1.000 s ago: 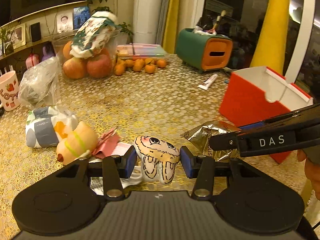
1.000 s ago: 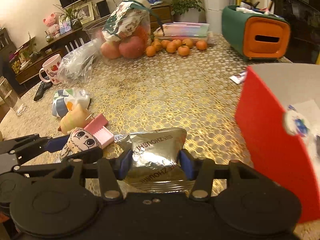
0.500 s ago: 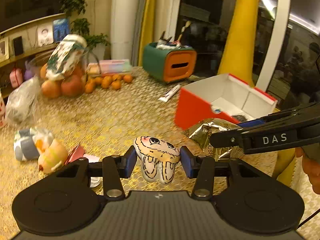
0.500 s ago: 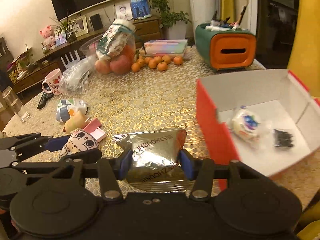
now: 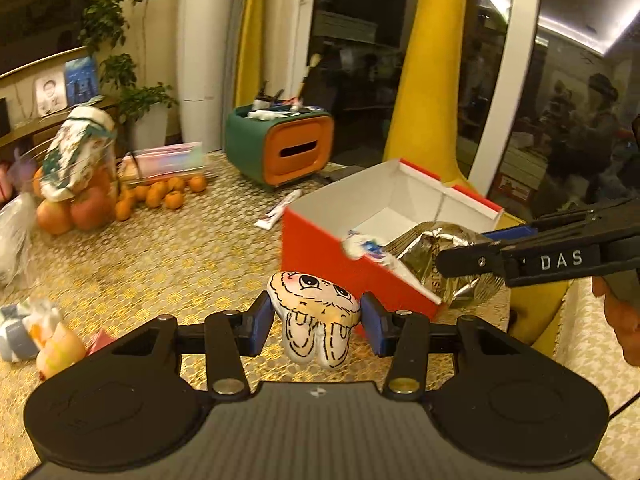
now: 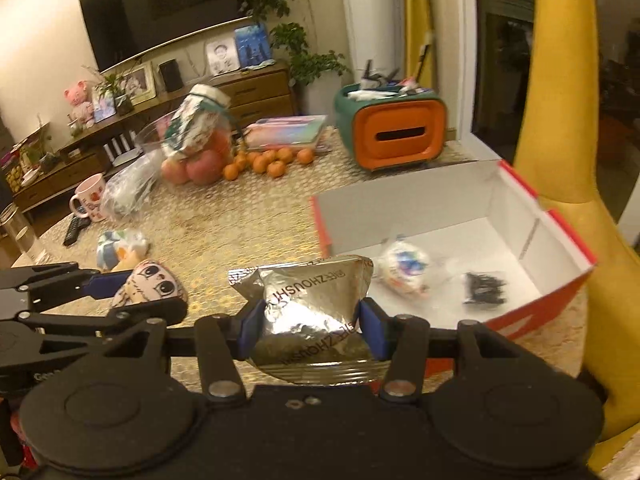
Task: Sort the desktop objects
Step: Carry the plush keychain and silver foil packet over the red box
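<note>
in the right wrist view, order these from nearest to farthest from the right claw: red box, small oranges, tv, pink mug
1. Red box: just ahead and to the right of the right claw.
2. Pink mug: far left on the table.
3. Small oranges: middle of the table, farther back; close to the mug's range, so hard to call.
4. TV: on the back wall.

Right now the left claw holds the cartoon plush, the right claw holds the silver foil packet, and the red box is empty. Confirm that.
Not quite: the red box is not empty. The right wrist view shows a white wrapped item and a small black item on its floor. The rest stands: the left claw holds the cartoon plush, and the right claw holds the silver foil packet.
</note>
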The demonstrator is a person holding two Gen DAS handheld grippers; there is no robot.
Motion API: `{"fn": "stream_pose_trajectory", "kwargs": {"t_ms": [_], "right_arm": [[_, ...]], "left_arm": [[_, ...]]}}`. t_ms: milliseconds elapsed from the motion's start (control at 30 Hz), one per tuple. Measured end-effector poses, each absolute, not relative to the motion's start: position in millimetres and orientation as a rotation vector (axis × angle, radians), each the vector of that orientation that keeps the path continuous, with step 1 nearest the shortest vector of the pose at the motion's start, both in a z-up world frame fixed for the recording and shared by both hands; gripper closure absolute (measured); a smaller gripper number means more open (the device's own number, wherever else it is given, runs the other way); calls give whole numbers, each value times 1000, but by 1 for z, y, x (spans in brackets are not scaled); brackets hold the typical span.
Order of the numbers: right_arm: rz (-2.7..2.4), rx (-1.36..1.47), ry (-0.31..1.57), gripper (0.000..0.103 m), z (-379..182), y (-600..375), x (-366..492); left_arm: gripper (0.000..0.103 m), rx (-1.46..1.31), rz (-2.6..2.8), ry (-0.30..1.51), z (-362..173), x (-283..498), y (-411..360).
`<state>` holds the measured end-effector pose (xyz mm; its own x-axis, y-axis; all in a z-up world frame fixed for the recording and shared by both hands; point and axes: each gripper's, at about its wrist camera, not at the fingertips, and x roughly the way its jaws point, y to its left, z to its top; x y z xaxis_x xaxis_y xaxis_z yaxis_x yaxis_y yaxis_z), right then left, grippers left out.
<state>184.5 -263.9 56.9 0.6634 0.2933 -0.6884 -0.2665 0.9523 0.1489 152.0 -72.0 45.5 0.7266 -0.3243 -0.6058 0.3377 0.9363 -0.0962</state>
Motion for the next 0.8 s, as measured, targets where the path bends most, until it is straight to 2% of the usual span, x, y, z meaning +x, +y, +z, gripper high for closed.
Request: {"fn": "stream_pose_trajectory", "kwargs": {"t_ms": [800], "right_arm": [[126, 109, 765, 52, 49, -382, 247]], "left_arm": [[57, 138, -542, 754, 38, 231, -208]]}}
